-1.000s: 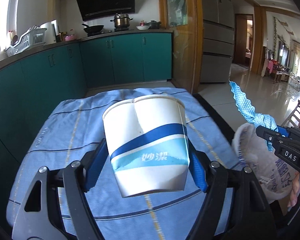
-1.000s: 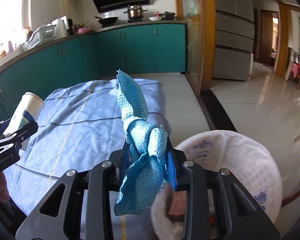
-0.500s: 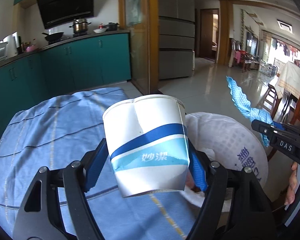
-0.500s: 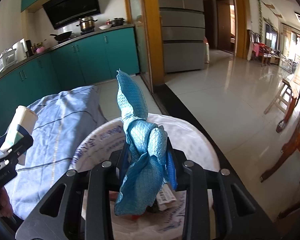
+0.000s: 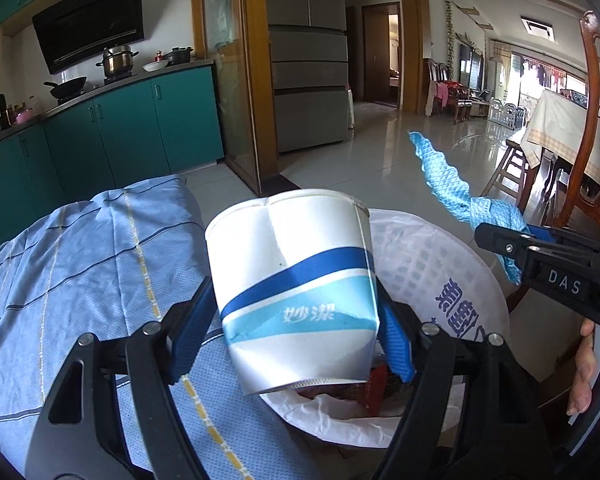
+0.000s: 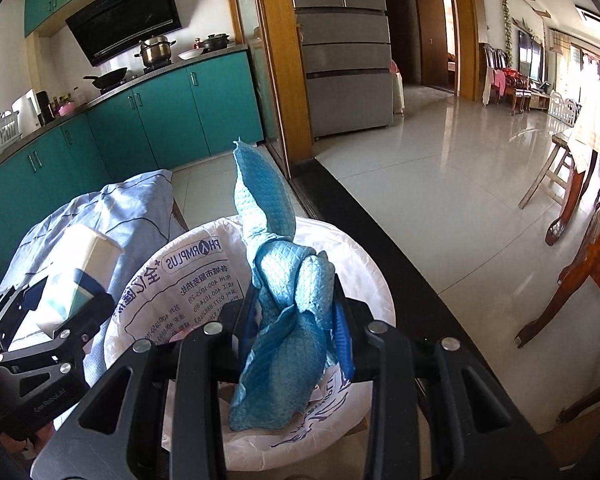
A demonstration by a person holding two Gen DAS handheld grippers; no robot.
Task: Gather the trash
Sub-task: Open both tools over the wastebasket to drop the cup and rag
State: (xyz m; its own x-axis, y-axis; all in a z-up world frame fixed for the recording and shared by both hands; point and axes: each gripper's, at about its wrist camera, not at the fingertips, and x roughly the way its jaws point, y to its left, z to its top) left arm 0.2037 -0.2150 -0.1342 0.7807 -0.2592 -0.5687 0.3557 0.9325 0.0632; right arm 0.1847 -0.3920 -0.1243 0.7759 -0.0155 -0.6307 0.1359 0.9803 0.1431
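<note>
We hold a dented paper cup (image 5: 296, 280) clamped between the blue pads (image 5: 188, 326) of our left gripper (image 5: 292, 332); the cup is white and smooth, banded in dark blue and pale turquoise, its rim pinched out of round and a crease running down its wall. It hangs over the near edge of the trash bin (image 5: 440, 264), a round basket whose lattice wall shows through a thin, crinkled white plastic liner printed with blue characters. Our right gripper (image 6: 296, 332) grips a blue cloth (image 6: 284, 300), a soft waffle-textured rag twisted into a knot at the fingers, with one pointed tail standing upward and a loose fold hanging down over the mouth of the bin. Beside the bin lies a light blue tablecloth (image 5: 80, 264), woven, with thin dark and yellow stripes crossing in a wide check, draped and rumpled at its far edge. Beyond, glossy pale floor tiles (image 6: 440, 184) run past teal cabinets (image 6: 172, 112).
</note>
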